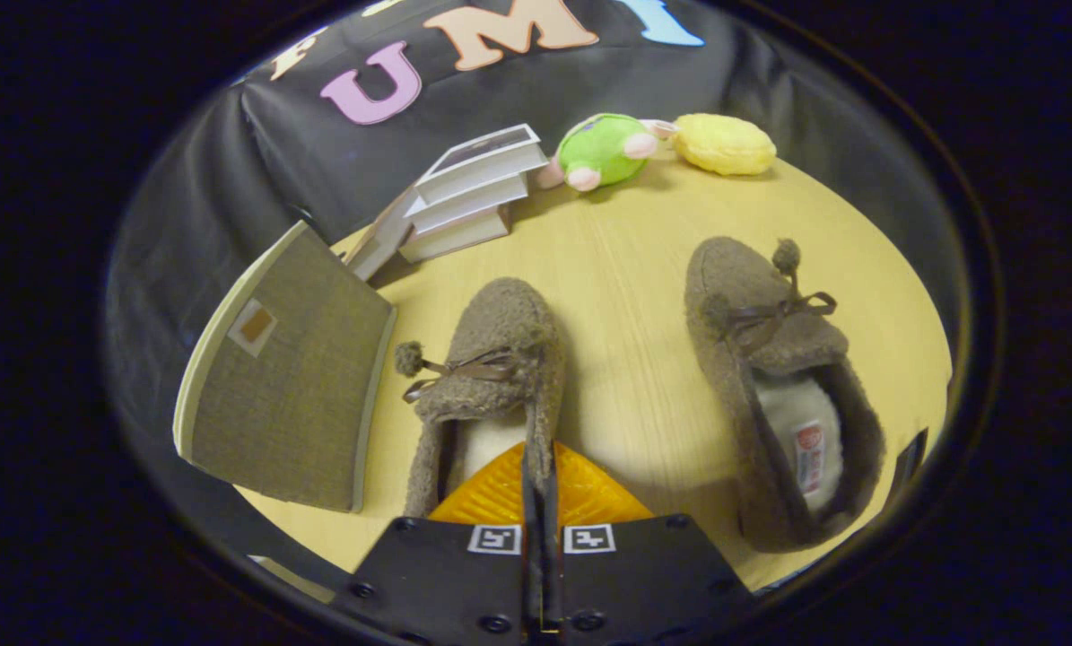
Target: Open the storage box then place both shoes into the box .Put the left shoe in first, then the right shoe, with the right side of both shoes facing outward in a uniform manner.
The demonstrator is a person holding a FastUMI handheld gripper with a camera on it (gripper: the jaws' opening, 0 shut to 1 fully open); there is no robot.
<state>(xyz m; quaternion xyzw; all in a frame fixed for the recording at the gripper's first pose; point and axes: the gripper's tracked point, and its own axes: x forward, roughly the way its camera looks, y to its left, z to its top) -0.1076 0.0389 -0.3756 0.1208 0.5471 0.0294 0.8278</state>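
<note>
Fuzzy brown collar of the left shoe [491, 377] is pinched between my fingers [504, 492], which I see pressed nearly together on its inner rim. Held by that thin edge alone, it could slip or swing as I carry it to the box [289, 372], just left. The right shoe [778, 386] lies well apart.

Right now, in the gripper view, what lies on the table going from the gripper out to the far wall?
Gripper shut on the left shoe's rim → stack of books → green plush toy beside the yellow plush toy at the far edge.
</note>
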